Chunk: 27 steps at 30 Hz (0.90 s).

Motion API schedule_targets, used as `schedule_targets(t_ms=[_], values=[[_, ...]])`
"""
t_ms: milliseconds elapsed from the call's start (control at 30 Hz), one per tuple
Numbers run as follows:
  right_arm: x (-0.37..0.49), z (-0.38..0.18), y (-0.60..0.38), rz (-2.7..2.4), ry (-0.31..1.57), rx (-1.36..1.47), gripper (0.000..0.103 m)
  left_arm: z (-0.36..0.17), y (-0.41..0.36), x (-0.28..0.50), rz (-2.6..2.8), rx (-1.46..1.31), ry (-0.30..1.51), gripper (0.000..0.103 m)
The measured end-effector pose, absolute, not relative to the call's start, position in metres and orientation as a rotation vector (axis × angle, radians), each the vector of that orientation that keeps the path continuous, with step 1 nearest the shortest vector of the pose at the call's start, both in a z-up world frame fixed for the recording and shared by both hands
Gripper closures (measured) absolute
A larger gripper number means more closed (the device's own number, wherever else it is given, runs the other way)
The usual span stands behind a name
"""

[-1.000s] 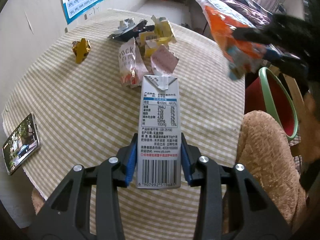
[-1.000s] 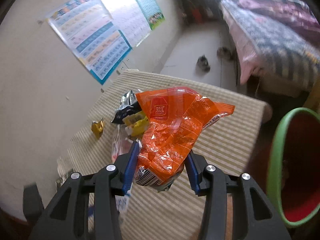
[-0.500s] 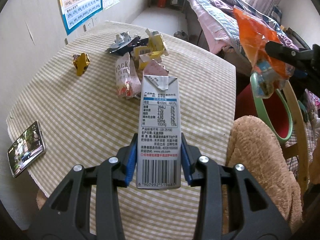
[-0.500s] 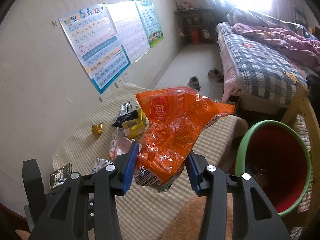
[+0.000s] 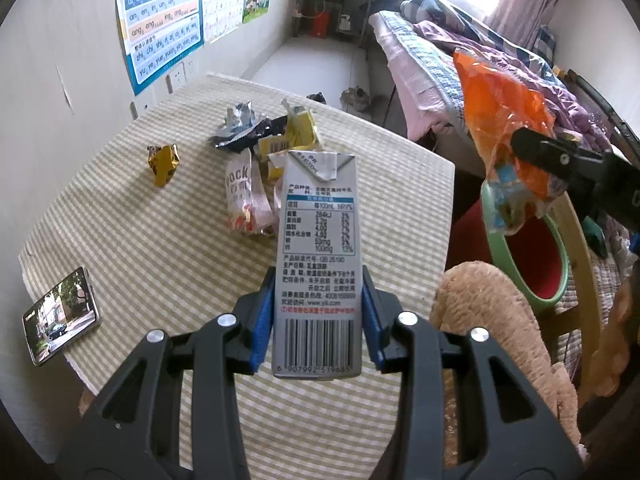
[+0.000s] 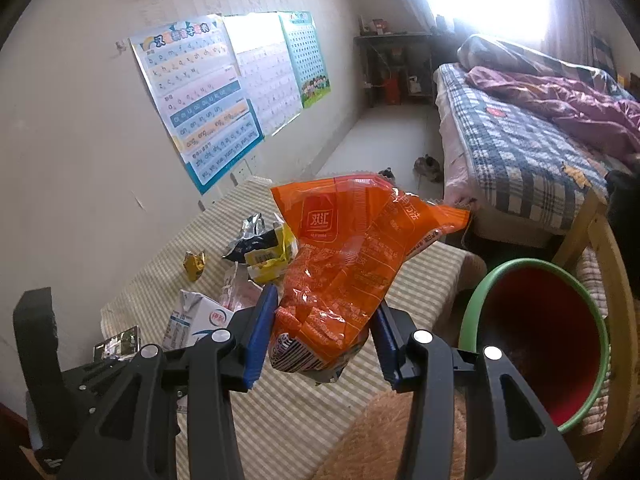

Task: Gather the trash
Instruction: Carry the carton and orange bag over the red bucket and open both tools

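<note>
with the left gripper (image 5: 318,330) clamped on a milk carton (image 5: 319,256) over the table's (image 5: 140,240) near edge and the right gripper (image 6: 326,338) pinching an orange snack bag (image 6: 348,264) near the red bin (image 6: 548,344), the carry-to-bin step looks underway, and next the bag needs moving over the bin's mouth for release.

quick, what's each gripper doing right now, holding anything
Left gripper: closed on the milk carton, held above the table.
Right gripper: closed on the orange snack bag, near the red bin.

The left hand-held gripper (image 5: 318,330) is clamping a grey milk carton (image 5: 319,256) while the right hand-held gripper (image 6: 324,340) is pinching a crinkled orange plastic snack bag (image 6: 344,268).
</note>
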State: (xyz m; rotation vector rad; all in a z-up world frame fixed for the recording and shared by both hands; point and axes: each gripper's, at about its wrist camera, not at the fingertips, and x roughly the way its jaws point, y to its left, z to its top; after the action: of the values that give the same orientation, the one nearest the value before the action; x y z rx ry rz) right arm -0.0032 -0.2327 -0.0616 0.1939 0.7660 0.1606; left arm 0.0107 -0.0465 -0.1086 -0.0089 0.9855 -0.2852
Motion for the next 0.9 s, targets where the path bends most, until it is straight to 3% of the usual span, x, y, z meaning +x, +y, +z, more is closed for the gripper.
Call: schedule_targets(t_ms=[900], values=[[-0.014,-0.091,-0.329,-0.058,0.819,0.299,0.059,-0.103,-0.146,0.032,-0.479,0.032,0.988,0.066]])
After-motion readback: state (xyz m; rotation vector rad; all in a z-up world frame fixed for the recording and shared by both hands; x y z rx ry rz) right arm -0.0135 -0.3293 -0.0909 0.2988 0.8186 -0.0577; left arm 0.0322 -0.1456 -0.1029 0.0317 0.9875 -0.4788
